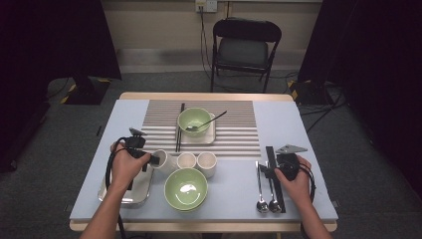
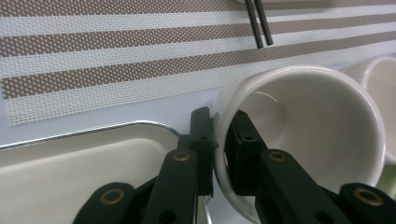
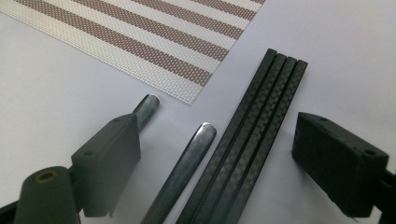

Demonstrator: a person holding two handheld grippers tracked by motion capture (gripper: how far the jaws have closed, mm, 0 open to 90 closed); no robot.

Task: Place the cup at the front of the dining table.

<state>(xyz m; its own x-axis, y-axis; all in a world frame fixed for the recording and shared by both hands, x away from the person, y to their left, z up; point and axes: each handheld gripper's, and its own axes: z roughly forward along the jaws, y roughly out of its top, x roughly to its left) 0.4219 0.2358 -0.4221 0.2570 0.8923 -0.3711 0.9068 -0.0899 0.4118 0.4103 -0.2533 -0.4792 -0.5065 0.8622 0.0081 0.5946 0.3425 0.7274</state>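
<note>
My left gripper (image 1: 154, 160) is shut on the rim of a white cup (image 1: 162, 160), which lies tipped on its side at the tray's far right corner. In the left gripper view one jaw is outside the white cup's (image 2: 317, 140) wall and the other inside it, so my left gripper (image 2: 220, 117) pinches the rim. My right gripper (image 1: 269, 168) stands open over the cutlery at the right. In the right gripper view the gripper (image 3: 224, 135) straddles a spoon handle (image 3: 191, 156) and black chopsticks (image 3: 254, 130) without touching them.
Two upright white cups (image 1: 186, 160) (image 1: 207, 163) and a green bowl (image 1: 185, 188) stand beside the metal tray (image 1: 122, 195). A striped placemat (image 1: 234, 132) holds a second green bowl (image 1: 193, 120) with a spoon, and chopsticks (image 1: 179, 127). Two spoons (image 1: 261, 189) lie at the right.
</note>
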